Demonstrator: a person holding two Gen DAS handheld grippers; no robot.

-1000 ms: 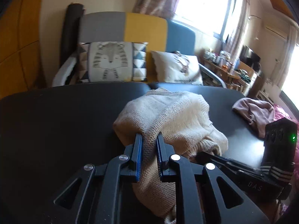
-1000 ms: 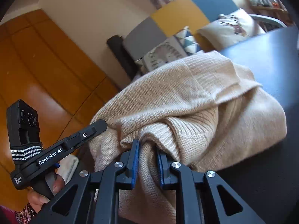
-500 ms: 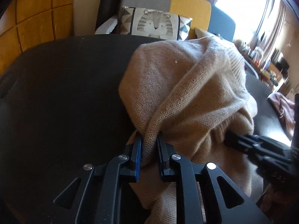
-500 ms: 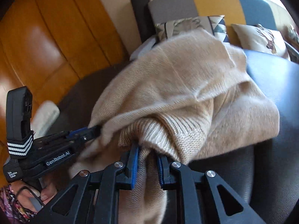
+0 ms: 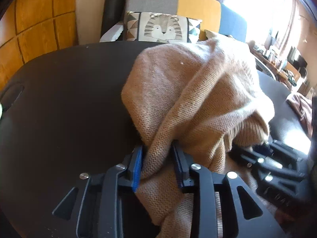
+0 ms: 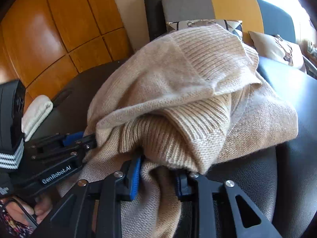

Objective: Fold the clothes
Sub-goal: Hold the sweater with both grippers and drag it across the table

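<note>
One beige sweater (image 6: 190,91) sits bunched in a tall heap on the dark table (image 5: 59,109), toward the near edge and right in front of both tools. Each pair of tongs is clamped on it: the left gripper (image 5: 158,162) pinches a twisted fold of the fine knit, and the right gripper (image 6: 158,170) bites a thick roll of the ribbed hem. My guess is the main risk is uneven grip, since each hold takes in several layers and a pull could drag hidden cloth along or let the loose knit slide out between the blue pads (image 5: 138,164). The yarn looks soft, fuzzy and stretchy, so it may sag and distort. A pink garment (image 5: 301,107) lies apart on the table's far right, a folded white cloth (image 6: 36,113) at its left, and a tiger cushion (image 5: 162,27) rests on the sofa beyond
</note>
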